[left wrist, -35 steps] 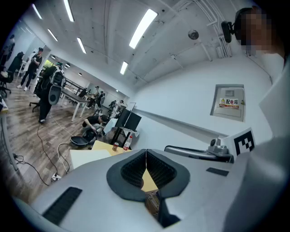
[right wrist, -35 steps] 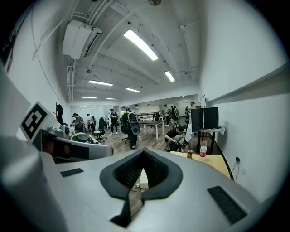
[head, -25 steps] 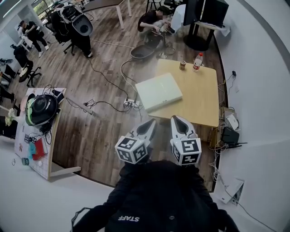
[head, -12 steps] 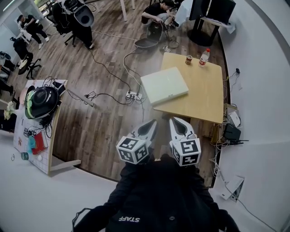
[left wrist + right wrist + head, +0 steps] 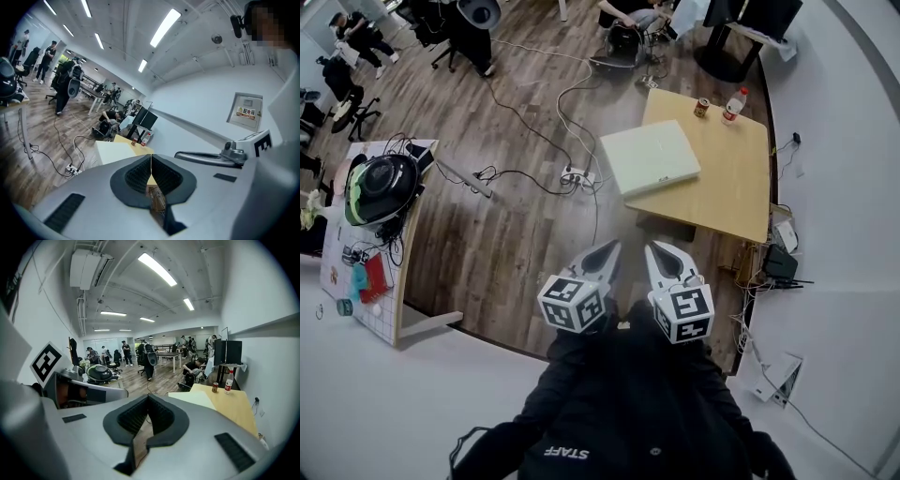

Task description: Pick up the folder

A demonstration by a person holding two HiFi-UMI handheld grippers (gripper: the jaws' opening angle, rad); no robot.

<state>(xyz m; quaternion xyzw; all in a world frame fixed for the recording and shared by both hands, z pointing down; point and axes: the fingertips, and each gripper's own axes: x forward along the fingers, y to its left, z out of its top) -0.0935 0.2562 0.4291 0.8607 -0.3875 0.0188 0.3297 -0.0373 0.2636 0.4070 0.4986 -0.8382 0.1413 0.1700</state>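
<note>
At the left of the head view a low white table [image 5: 405, 330] carries a black and green rounded device [image 5: 382, 187] and some small coloured items too small to name. Right of it, dark cables trail over the wood floor [image 5: 502, 253] to a white power strip [image 5: 577, 175]. Near the person's dark jacket, the 2 grippers are held side by side over the floor, pointing toward the far side. The left gripper [image 5: 602, 251] is clenched: in its own view the ribbed pads meet along a thin line with nothing between them. The folder [image 5: 659, 157], pale and flat, lies closed on the left part of a light wooden table [image 5: 727, 192], its left side at the table's edge, beyond both grippers and well apart from them. The right gripper [image 5: 661, 251] is clenched too, its tips touching in its own view and empty. At the table's far edge stand a can [image 5: 701, 108] and, just right of it, a clear bottle with a red cap [image 5: 733, 101].
</note>
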